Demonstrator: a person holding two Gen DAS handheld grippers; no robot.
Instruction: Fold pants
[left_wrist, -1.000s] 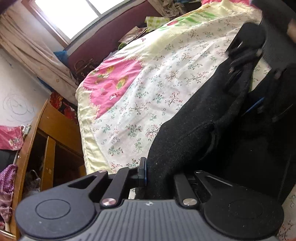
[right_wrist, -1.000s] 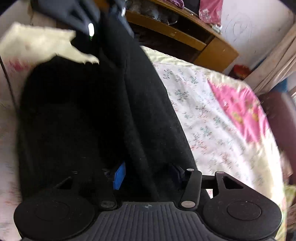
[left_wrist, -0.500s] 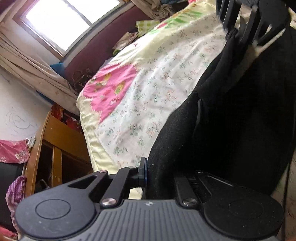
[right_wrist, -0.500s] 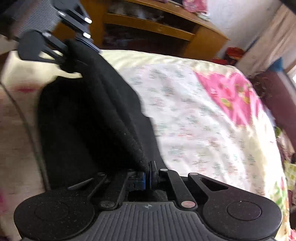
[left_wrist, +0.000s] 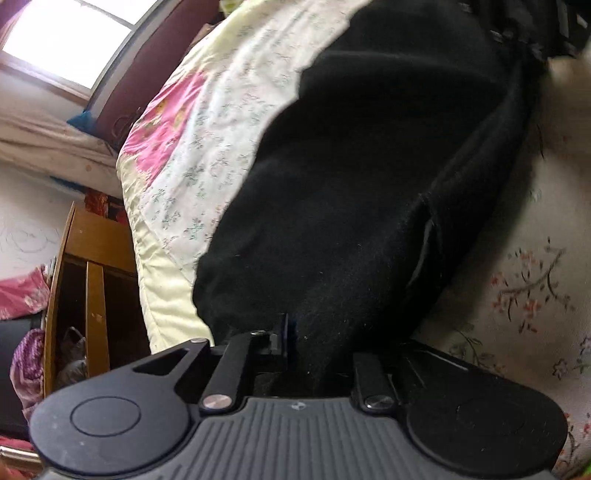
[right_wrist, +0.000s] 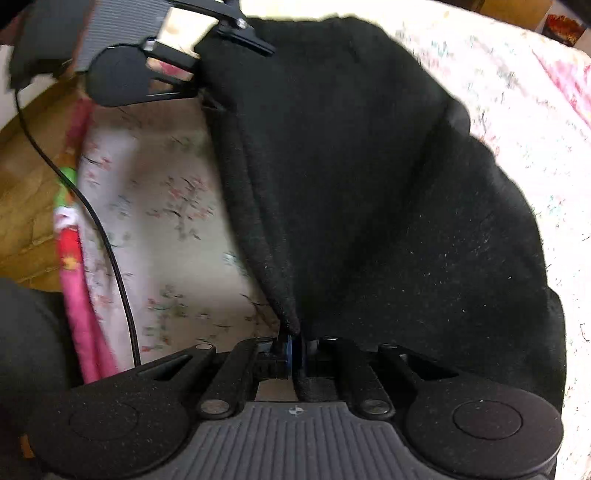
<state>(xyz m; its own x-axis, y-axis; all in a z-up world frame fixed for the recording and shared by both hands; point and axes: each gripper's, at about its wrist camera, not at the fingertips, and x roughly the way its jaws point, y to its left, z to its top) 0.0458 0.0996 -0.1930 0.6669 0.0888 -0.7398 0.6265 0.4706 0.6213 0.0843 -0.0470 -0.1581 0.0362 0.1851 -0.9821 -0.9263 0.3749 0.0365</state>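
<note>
Right claw (right_wrist: 293, 349) first — its fingers are pinched tight on an edge of the black pants (right_wrist: 369, 166), the blue pad just showing where the cloth goes in. From that pinch the fabric fans up and away to the right, draped in a broad sheet over the floral bedspread (right_wrist: 166, 206). Ahead and to the left, at the far corner of the same edge, sits the left claw (right_wrist: 207, 70), clamped on cloth too. My read: two corners held at once so the edge stays taut and the fold can be carried across square.

Over to the left wrist view — the left claw (left_wrist: 295, 332) is narrow, with the pants (left_wrist: 369, 166) bunched thick between its fingers; the right-hand finger is buried, so how fully it is closed is hard to judge. Beyond it the cloth runs forward; left of it lies bare bedspread (left_wrist: 207, 147), further left a wooden cabinet (left_wrist: 92, 258).
</note>
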